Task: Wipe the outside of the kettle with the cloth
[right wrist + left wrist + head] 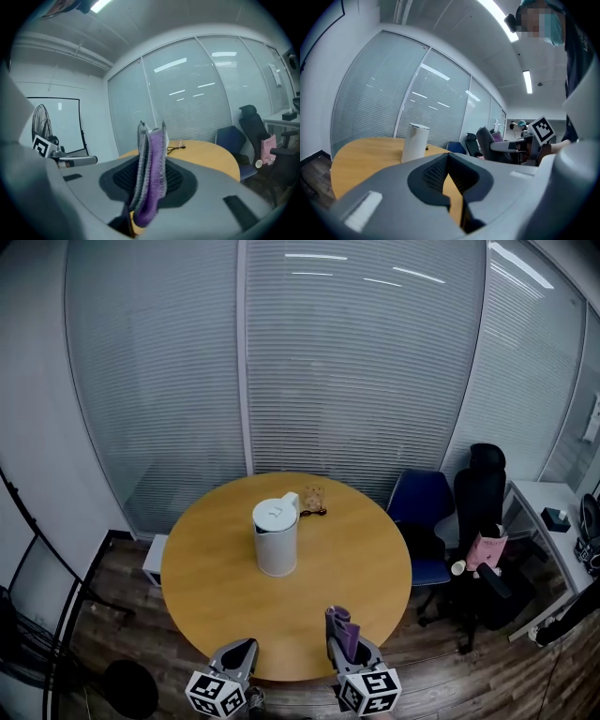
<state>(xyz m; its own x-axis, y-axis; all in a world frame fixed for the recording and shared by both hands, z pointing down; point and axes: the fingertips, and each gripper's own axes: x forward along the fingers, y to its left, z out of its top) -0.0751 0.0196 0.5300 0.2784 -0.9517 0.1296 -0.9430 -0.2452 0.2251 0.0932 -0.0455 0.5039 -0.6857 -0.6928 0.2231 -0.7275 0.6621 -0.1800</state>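
The white electric kettle (276, 537) stands upright, lid on, near the middle of the round wooden table (216, 587), a little toward the far side. Nothing touches it. Just behind it on the tabletop lie a small pale object (313, 494) and a dark cord (315, 513); what they are is hard to make out at this size.

The purple and grey cloth (341, 624) is not at the kettle. It is folded and stands upright, clamped between the jaws of the right gripper (151, 161) over the table's near edge, well apart from the kettle. The left gripper (449, 161) is beside it at that same edge, its jaws pressed together with nothing between them. Both grippers point across the table toward the kettle.

To the right of the table are a blue chair (422, 507) and a black office chair (483, 488). A pink bag (487, 549) and a paper cup (457, 567) are beside them. A glass wall with lowered blinds (366, 371) runs behind the table.
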